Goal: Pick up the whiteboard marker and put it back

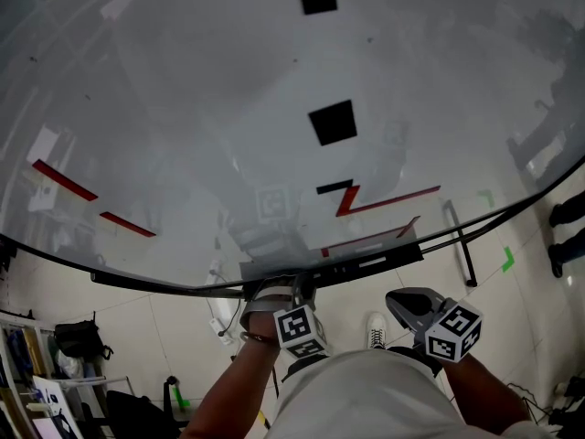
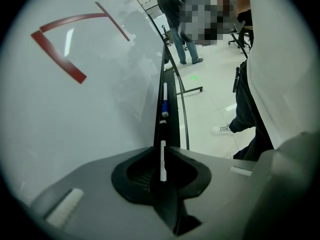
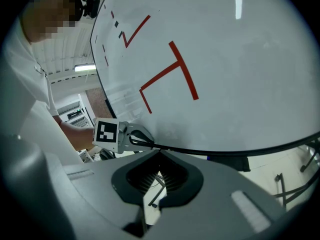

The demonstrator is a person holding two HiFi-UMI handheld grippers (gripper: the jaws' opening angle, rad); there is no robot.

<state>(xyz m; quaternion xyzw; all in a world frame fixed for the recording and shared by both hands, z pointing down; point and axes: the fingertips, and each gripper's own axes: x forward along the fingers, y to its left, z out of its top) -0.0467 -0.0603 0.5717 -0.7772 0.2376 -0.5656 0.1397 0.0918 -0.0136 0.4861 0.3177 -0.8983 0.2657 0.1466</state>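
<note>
Whiteboard marker held at the ledge
A slim white whiteboard marker [image 2: 162,164] is seen gripped between the closed jaws of the left gripper [image 2: 161,148], laid lengthwise along them and pointed to 12 o'clock, in line with the black ledge [image 2: 173,126] under the board

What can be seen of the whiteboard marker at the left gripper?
The whiteboard marker shows as a slim white stick, plastic by its look, with a small step toward its near end; no cap colour shows. The left gripper has its jaws closed on it, and it runs lengthwise in line with the black tray along the lower edge of the whiteboard. Whether it touches the tray cannot be told.
</note>
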